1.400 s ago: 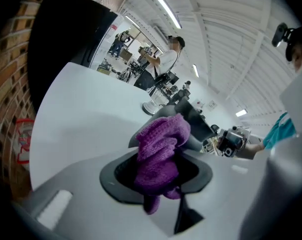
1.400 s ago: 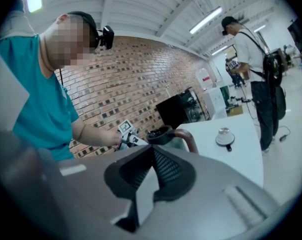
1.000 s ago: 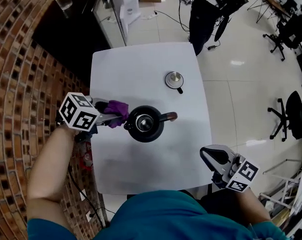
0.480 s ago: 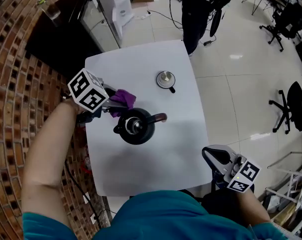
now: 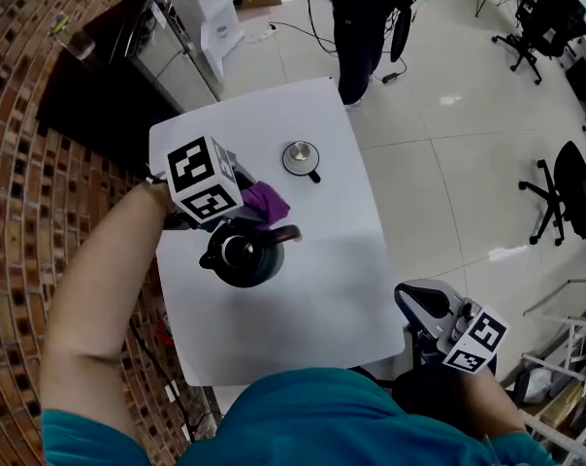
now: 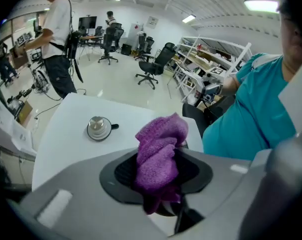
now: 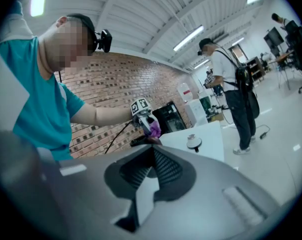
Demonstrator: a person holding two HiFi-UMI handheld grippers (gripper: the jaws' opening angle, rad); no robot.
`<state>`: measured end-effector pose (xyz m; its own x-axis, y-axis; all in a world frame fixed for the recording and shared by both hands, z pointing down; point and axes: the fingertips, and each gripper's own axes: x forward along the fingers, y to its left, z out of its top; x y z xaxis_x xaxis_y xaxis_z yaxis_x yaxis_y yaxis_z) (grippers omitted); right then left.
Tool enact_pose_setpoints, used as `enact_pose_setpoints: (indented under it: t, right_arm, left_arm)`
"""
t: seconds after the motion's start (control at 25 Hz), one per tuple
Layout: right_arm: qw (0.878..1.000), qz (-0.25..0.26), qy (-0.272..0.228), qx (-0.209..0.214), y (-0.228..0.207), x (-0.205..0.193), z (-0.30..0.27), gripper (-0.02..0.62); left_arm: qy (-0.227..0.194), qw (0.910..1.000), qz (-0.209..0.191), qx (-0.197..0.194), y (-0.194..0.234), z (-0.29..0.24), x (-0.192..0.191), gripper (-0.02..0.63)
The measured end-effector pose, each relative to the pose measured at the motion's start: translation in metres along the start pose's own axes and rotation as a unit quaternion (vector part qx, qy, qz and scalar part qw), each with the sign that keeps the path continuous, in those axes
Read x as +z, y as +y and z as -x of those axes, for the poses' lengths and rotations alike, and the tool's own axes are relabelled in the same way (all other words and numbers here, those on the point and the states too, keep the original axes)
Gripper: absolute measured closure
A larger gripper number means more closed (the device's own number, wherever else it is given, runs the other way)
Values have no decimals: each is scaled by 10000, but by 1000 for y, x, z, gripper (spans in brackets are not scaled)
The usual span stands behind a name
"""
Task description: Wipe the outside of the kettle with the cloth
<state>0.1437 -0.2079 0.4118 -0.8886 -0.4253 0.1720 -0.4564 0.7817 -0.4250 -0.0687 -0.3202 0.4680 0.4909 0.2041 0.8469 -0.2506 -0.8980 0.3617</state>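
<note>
A black lidless kettle point(image 5: 237, 256) stands at the left of the white table point(image 5: 312, 280), its handle point(image 5: 282, 233) pointing right. My left gripper point(image 5: 254, 206) is shut on a bunched purple cloth point(image 5: 266, 202), held at the kettle's far side just above the handle's root. In the left gripper view the cloth point(image 6: 160, 154) fills the jaws and hides the kettle. The kettle's round lid point(image 5: 299, 156) lies farther back on the table. My right gripper point(image 5: 421, 306) hangs off the table's near right corner, shut with nothing in it.
A person point(image 5: 363, 13) stands on the tiled floor beyond the table's far edge. A brick wall point(image 5: 31, 212) and a dark cabinet point(image 5: 94, 66) are close on the left. Office chairs point(image 5: 574, 187) stand to the right.
My left gripper has carried the cloth from the kettle's left side round to its far side by the handle. The right gripper has stayed put.
</note>
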Motion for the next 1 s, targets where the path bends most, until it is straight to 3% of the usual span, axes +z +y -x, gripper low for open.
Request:
enact_pose_setpoints:
  t: [0.16, 0.32, 0.48, 0.6, 0.72, 0.92, 1.0]
  right_arm:
    - [9999, 116, -99, -27, 0, 7, 8, 592]
    - [9996, 228, -163, -46, -1, 10, 12, 592]
    - [9994, 265, -219, -55, -1, 10, 16, 592]
    - [9992, 263, -268, -94, -3, 10, 21, 592]
    - [9991, 256, -308, -151, -8, 11, 29, 592]
    - [9988, 203, -387, -228, -13, 10, 39, 592]
    - [9988, 215, -391, -222, -11, 10, 39, 592]
  left_arm:
    - [324, 9962, -791, 176, -25, 1, 26, 448]
    - [1075, 9797, -1614, 501, -41, -11, 32, 448]
    - [1250, 9670, -2105, 711, -35, -27, 60, 446]
    - [1604, 9608, -2211, 481, -43, -42, 56, 446]
    - [1812, 9600, -2104, 357, -45, -43, 44, 448]
    - [1899, 9611, -1975, 355, -45, -42, 33, 448]
    - [1883, 9570, -2139, 535, -47, -42, 37, 446]
